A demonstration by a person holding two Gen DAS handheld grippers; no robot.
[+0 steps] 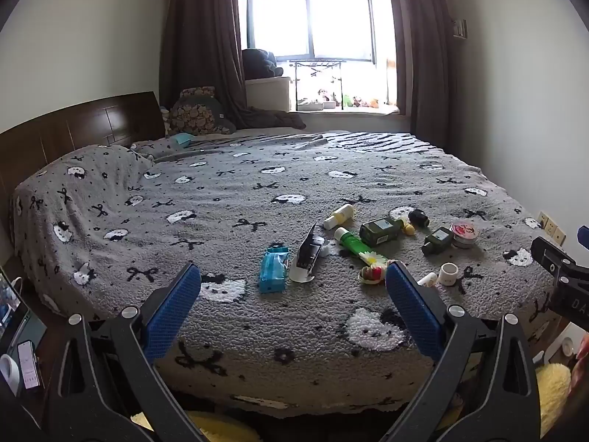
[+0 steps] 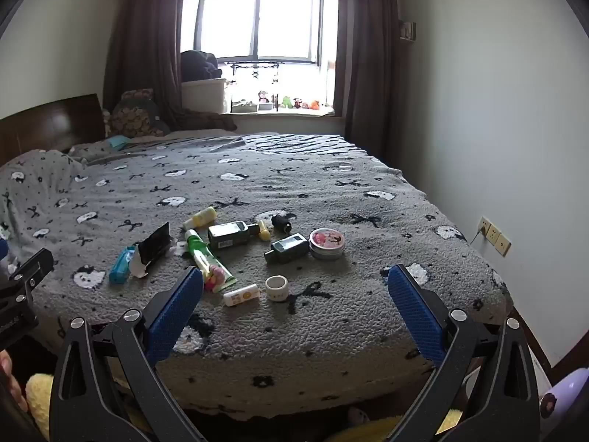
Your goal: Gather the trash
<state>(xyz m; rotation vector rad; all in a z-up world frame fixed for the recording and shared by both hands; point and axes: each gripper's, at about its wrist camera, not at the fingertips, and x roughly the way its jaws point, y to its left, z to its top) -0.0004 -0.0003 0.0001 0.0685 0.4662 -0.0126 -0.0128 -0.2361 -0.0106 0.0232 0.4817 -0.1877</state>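
Small items lie scattered on a grey patterned bed (image 1: 257,191). Among them are a blue tissue pack (image 1: 273,269), a torn black-and-white wrapper (image 1: 308,256), a green tube (image 1: 355,245), a dark green box (image 1: 381,230), a round tin (image 1: 463,234) and a white tape roll (image 1: 448,273). The same items show in the right wrist view: the blue pack (image 2: 120,266), wrapper (image 2: 152,248), tube (image 2: 204,254), tin (image 2: 327,244) and tape roll (image 2: 277,287). My left gripper (image 1: 292,280) is open and empty at the bed's near edge. My right gripper (image 2: 294,283) is open and empty there too.
A wooden headboard (image 1: 73,129) stands at the left. A window (image 1: 313,22) with dark curtains is at the far end. A white wall (image 2: 497,110) with sockets (image 2: 493,235) runs along the bed's right side. A phone (image 1: 27,364) lies on a stand at lower left.
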